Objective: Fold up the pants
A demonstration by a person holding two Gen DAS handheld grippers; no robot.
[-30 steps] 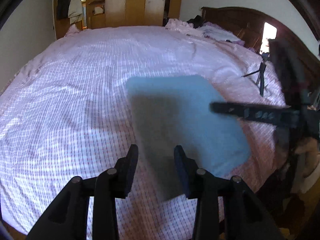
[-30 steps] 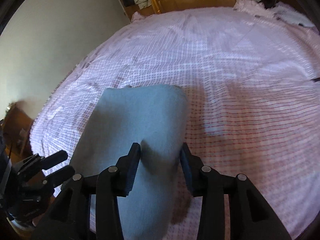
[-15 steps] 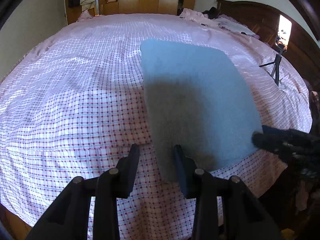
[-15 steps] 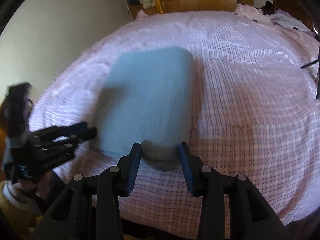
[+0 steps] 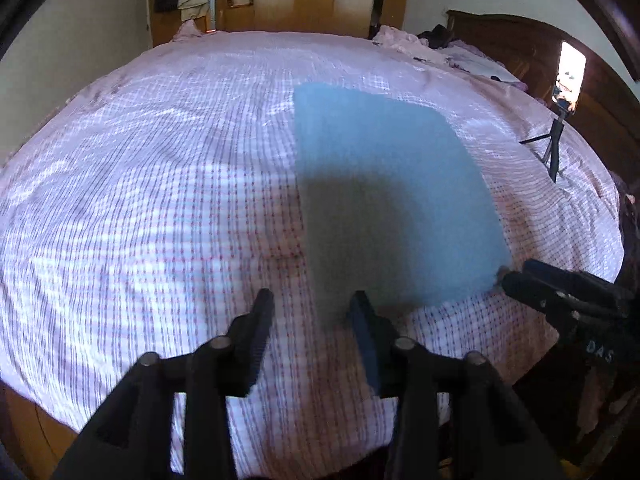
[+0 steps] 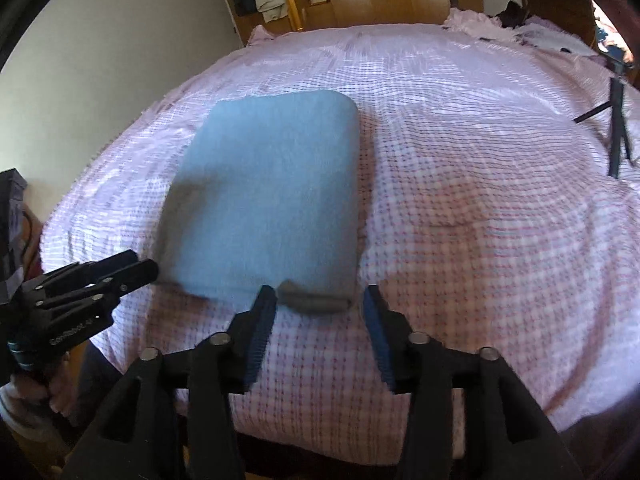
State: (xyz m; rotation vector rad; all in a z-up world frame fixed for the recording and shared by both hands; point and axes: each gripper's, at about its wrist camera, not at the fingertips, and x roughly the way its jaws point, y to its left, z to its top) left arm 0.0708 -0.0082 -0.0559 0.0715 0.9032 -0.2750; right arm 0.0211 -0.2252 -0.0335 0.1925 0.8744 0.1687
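Both claws, left claw (image 5: 310,306) and right claw (image 6: 318,300), have just been opening and hold nothing; the folded pants (image 6: 272,196) lie flat on the bed (image 6: 480,220), long axis running straight ahead, near corners between the jaws.

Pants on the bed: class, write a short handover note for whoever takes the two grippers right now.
Left gripper: open, jaws just opened, nothing gripped; the near left corner of the pants lies between its fingers.
Right gripper: open, jaws just opened, near right corner of the folded edge released in front of it.
Pants: folded into a blue rectangle, flat on the checked bedsheet near the front edge.
Done: the fold has been laid down and let go.
Left: likely only drawing both grippers back, or one more fold if a smaller bundle is wanted.
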